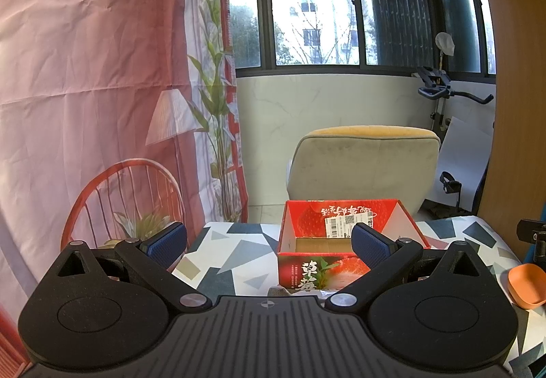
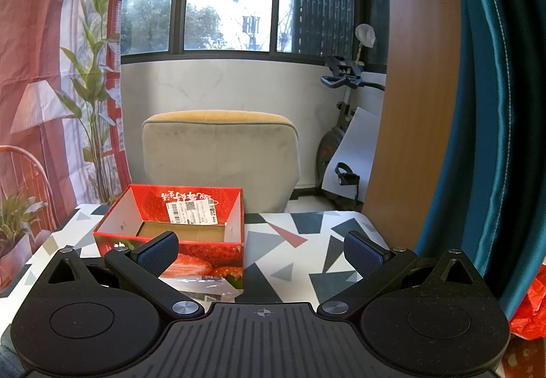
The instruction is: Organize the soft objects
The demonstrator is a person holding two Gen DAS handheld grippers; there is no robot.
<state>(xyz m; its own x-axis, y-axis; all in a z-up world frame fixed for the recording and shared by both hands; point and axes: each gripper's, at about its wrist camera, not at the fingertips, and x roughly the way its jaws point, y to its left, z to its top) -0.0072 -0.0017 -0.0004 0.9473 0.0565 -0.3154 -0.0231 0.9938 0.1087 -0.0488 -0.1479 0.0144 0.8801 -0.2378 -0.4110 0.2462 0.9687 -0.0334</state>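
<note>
On the patterned table [image 1: 232, 262], at twelve o'clock, an empty strawberry box [image 1: 341, 241] awaits; left gripper [image 1: 269, 241] and right gripper [image 2: 261, 251] jaws spread, holding nothing. Soft objects unseen; likely light and yielding, best pinched mid-body.

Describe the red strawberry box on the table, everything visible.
The strawberry box is open-topped red cardboard, printed with strawberries and white script. Its inside walls are pale, its floor brown and seemingly empty. A white barcode label sticks to the far inner wall. It sits upright on the patterned tablecloth, with clear packaging against its near base.
</note>
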